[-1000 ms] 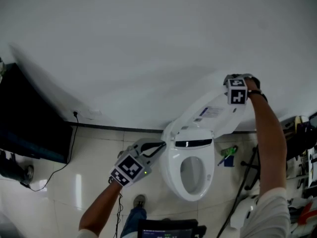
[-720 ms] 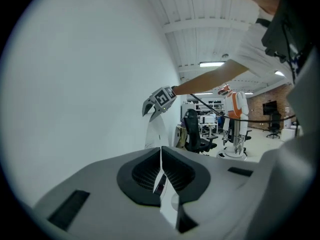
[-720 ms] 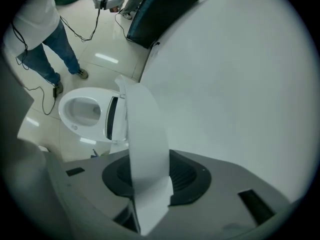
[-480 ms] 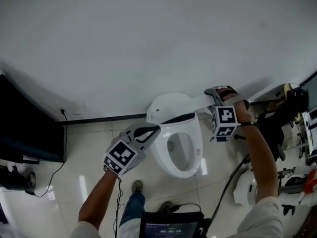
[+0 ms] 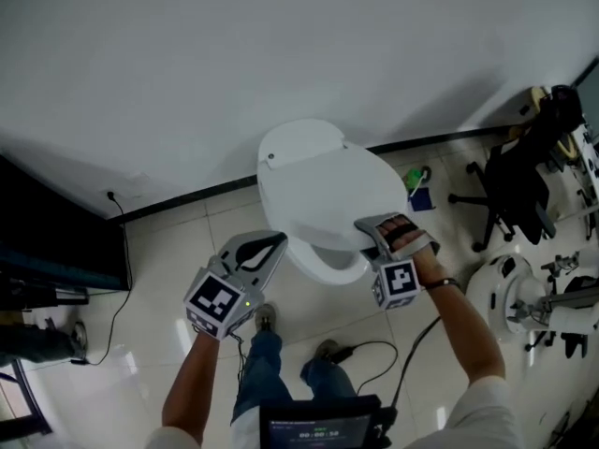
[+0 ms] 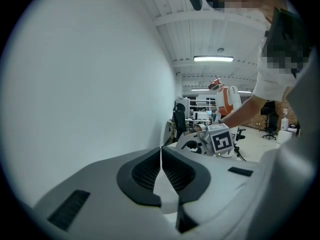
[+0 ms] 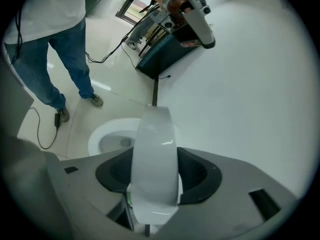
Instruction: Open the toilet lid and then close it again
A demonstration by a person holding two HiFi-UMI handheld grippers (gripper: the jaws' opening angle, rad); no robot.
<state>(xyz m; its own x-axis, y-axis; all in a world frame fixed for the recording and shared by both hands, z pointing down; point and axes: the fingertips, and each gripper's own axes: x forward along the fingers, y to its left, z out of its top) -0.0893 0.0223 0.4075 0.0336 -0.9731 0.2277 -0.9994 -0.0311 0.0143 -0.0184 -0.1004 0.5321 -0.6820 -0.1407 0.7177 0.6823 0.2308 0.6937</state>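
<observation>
Black office chair (image 5: 520, 171) at right, dark cabinet (image 5: 56, 241) at left

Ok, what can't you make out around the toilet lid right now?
- How far the toilet lid stands off the bowl: the head view looks down on it, so the lid itself covers the gap.
- Whether the pads of the right hand-held gripper touch the lid: its jaws have just been opening with the lid's edge between them, and in the right gripper view that edge covers the pad faces.

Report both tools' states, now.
Left tool: shut, empty.
Right tool: open; its jaws have just been opening, with the lid edge between them, not clamped.
</observation>
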